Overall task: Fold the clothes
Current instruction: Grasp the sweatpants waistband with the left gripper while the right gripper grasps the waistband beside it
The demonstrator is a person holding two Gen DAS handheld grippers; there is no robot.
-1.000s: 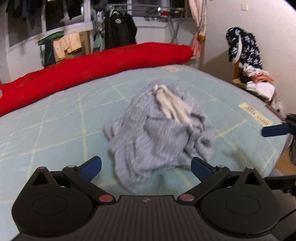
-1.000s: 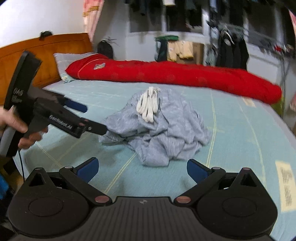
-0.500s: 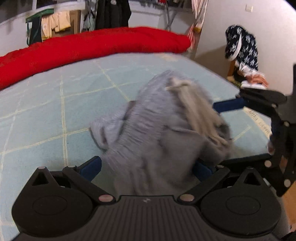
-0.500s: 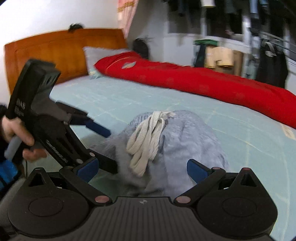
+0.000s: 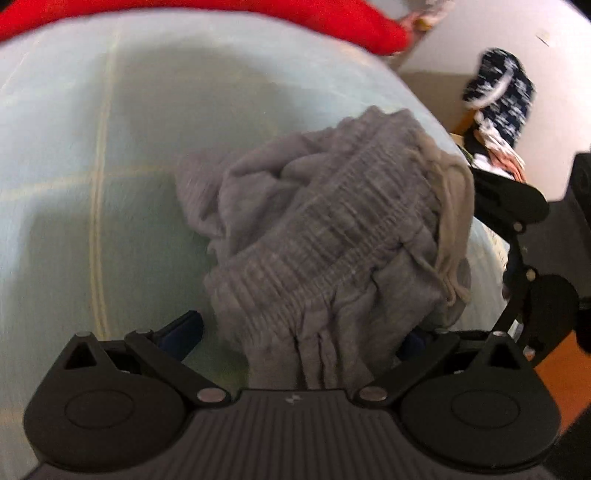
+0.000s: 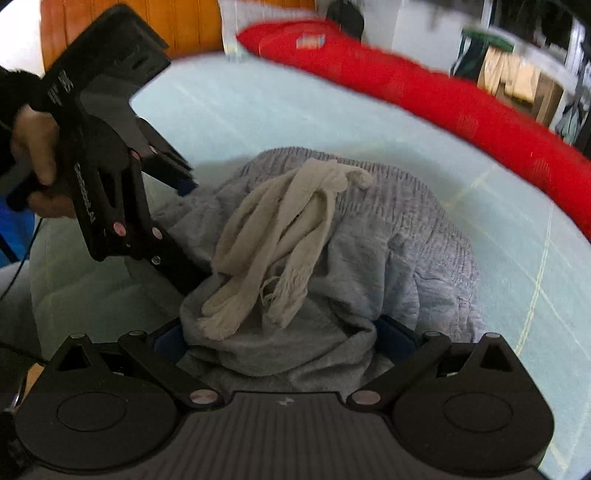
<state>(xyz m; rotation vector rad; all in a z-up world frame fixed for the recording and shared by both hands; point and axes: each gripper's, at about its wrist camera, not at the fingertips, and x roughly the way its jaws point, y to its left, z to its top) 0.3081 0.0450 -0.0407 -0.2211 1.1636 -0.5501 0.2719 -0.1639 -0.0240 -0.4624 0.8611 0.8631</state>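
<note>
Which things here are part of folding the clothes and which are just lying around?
Part of the job:
grey sweatpants, crumpled on the bed
drawstring, lying on top of them
left gripper, open around the cloth
right gripper, open around the cloth
bed, the work surface

Just lying about:
red quilt
pillow
headboard
clothes pile beside the bed
</note>
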